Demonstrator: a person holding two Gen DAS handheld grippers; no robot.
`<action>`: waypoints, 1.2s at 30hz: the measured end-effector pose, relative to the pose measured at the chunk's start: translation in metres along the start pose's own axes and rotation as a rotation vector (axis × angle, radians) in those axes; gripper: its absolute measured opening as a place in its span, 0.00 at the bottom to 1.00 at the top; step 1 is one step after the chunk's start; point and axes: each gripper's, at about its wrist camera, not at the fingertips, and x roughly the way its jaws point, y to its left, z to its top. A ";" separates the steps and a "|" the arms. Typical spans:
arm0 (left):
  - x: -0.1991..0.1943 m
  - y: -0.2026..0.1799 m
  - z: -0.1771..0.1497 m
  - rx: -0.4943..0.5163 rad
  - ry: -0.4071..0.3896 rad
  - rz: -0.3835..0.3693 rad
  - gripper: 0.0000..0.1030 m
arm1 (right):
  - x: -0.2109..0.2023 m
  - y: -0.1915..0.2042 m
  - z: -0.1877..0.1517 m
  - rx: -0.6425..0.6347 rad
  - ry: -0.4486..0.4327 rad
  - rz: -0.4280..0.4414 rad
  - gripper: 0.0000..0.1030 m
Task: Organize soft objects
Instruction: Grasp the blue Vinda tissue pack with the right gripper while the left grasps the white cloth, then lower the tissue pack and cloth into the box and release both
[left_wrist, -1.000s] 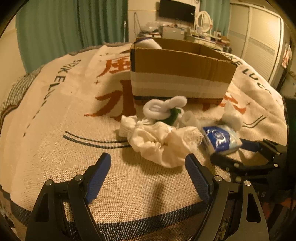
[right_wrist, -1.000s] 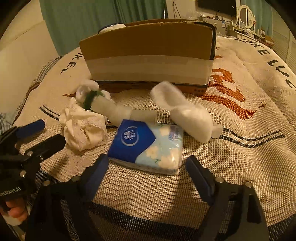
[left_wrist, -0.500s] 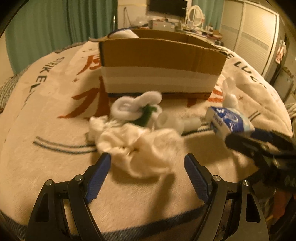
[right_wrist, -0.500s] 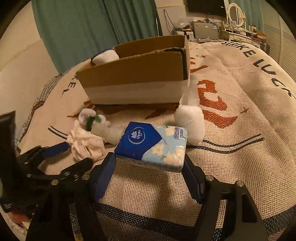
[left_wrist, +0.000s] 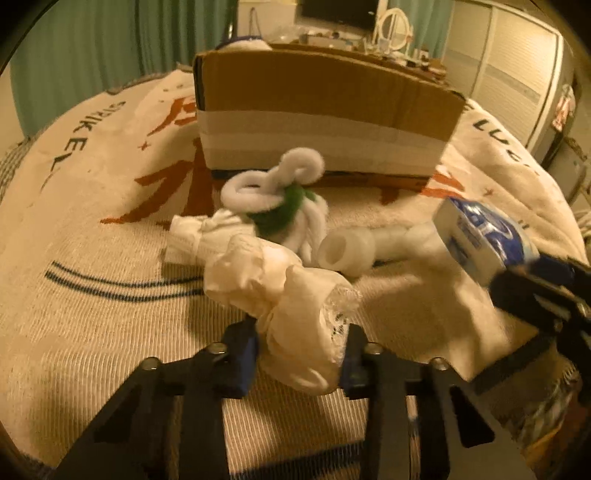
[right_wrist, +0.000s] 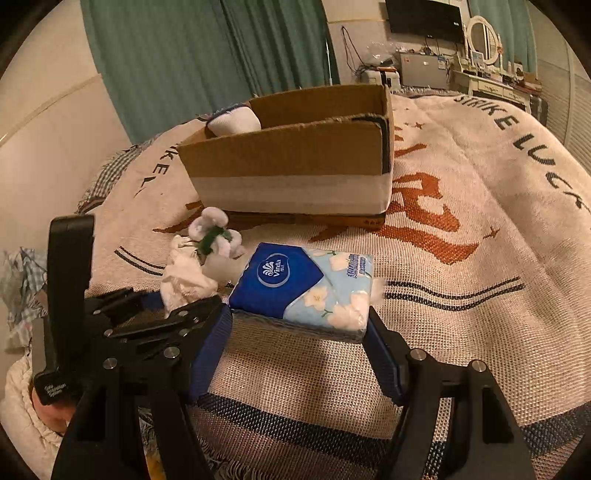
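Left gripper (left_wrist: 299, 354) is closed on the white cloth (left_wrist: 291, 310), near side of blanket (right_wrist: 461, 295). Right gripper (right_wrist: 299, 332) grips the tissue pack (right_wrist: 306, 284), lifted, w/ cardboard box (right_wrist: 295, 166) farther behind.

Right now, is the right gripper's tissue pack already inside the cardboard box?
No, the tissue pack sits clamped in the right gripper, short of the cardboard box.
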 end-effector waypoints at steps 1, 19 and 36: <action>-0.004 0.002 -0.001 -0.003 -0.008 -0.005 0.27 | -0.003 0.001 0.000 -0.004 -0.006 0.002 0.68; -0.104 -0.004 0.075 0.062 -0.266 -0.023 0.25 | -0.062 -0.013 0.060 -0.023 -0.177 -0.005 0.68; -0.048 -0.017 0.199 0.135 -0.295 -0.009 0.26 | -0.047 -0.001 0.204 -0.142 -0.284 -0.008 0.68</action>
